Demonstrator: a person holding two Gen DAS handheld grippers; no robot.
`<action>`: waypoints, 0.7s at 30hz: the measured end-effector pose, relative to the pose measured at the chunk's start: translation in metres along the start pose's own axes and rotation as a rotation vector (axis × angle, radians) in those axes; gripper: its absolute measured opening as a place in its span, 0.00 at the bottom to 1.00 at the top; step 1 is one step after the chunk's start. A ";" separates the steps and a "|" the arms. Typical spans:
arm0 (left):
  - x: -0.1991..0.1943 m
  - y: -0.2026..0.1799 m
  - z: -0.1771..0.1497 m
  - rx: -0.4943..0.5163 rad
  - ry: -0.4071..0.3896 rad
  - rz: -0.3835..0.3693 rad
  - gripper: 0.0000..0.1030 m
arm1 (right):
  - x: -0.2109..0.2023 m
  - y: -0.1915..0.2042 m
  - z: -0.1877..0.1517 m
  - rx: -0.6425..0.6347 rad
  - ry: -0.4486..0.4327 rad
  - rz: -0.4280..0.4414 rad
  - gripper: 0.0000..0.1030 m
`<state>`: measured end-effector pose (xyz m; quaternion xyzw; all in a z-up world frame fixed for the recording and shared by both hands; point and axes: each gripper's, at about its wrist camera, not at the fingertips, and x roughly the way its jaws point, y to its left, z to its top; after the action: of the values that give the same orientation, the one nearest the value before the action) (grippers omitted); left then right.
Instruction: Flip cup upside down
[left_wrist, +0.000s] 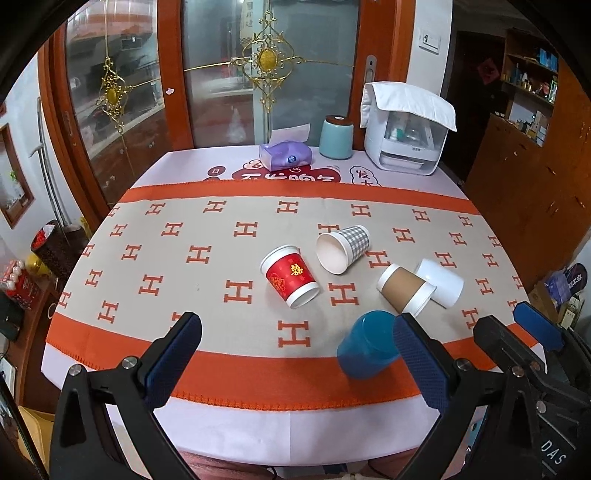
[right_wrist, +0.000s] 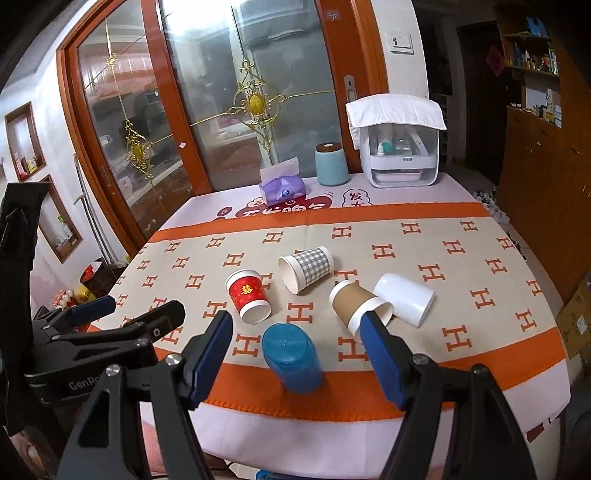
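A blue plastic cup (left_wrist: 367, 345) (right_wrist: 293, 356) stands upside down near the table's front edge. Behind it lie four cups on their sides: a red paper cup (left_wrist: 290, 277) (right_wrist: 248, 295), a grey checked cup (left_wrist: 343, 247) (right_wrist: 306, 267), a brown paper cup (left_wrist: 404, 288) (right_wrist: 360, 304) and a white cup (left_wrist: 441, 282) (right_wrist: 404, 297). My left gripper (left_wrist: 297, 354) is open and empty, left of the blue cup. My right gripper (right_wrist: 297, 354) is open and empty, its fingers on either side of the blue cup but short of it. It also shows in the left wrist view (left_wrist: 517, 332).
A table (left_wrist: 221, 424) with an orange and beige H-patterned cloth. At its back stand a purple tissue pack (left_wrist: 284, 155), a teal canister (left_wrist: 335, 137) and a white appliance (left_wrist: 406, 136) under a cloth. Glass doors behind; wooden cabinet at right.
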<state>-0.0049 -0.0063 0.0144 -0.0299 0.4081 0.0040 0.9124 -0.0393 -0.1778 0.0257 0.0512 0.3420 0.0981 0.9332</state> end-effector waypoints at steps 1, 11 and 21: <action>0.001 0.000 0.000 0.000 0.002 0.000 0.99 | 0.000 0.000 0.000 0.000 -0.001 -0.001 0.70; 0.004 -0.004 -0.001 0.011 0.009 0.012 0.99 | 0.001 0.000 0.001 0.004 -0.004 -0.001 0.70; 0.004 -0.002 -0.001 0.009 0.015 0.012 0.99 | 0.001 -0.001 0.001 0.005 -0.003 -0.001 0.70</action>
<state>-0.0030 -0.0084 0.0105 -0.0233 0.4151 0.0076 0.9095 -0.0379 -0.1781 0.0252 0.0536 0.3406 0.0967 0.9337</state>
